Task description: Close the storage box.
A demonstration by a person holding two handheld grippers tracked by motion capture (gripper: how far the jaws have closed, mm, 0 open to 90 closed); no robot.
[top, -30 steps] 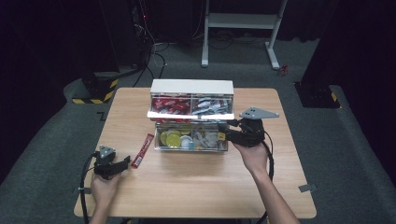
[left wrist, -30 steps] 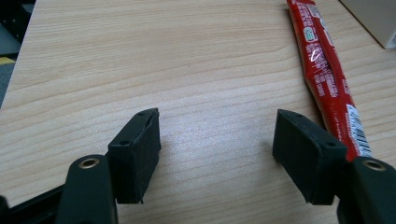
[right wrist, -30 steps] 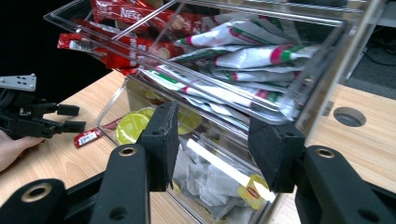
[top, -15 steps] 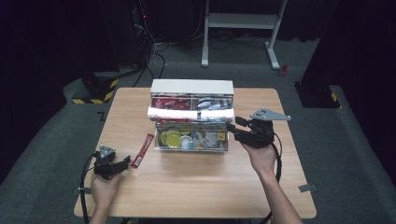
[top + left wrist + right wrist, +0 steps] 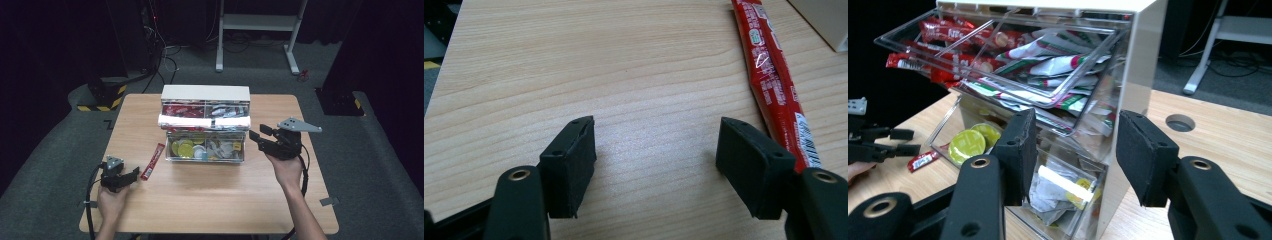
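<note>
Nearest the person, the left gripper rests low on the table at its near left corner, held in the left hand; in the left gripper view its jaws stand wide apart over bare wood with nothing between them. A red sachet lies flat on the table just beside that gripper, its near end close to the jaw on the right of the left gripper view, and it runs away toward the organiser. Further in, the right hand holds the right gripper above the table, right of the organiser, jaws pointing left at its right side. Those jaws have just been opening and stand partly apart; in the right gripper view they frame the organiser's near corner, no pad pressing on it and nothing gripped. The organiser sits mid-table: a white box with two clear tilt-out bins, both tipped open toward the person. The lower bin holds yellow round capsules on its left and pale sachets on its right. The upper bin holds red sachets in its left part and white sachets with green and red print in its right. Beyond the table stands a white frame on grey floor, and a yellow and black striped block at the far left
</note>
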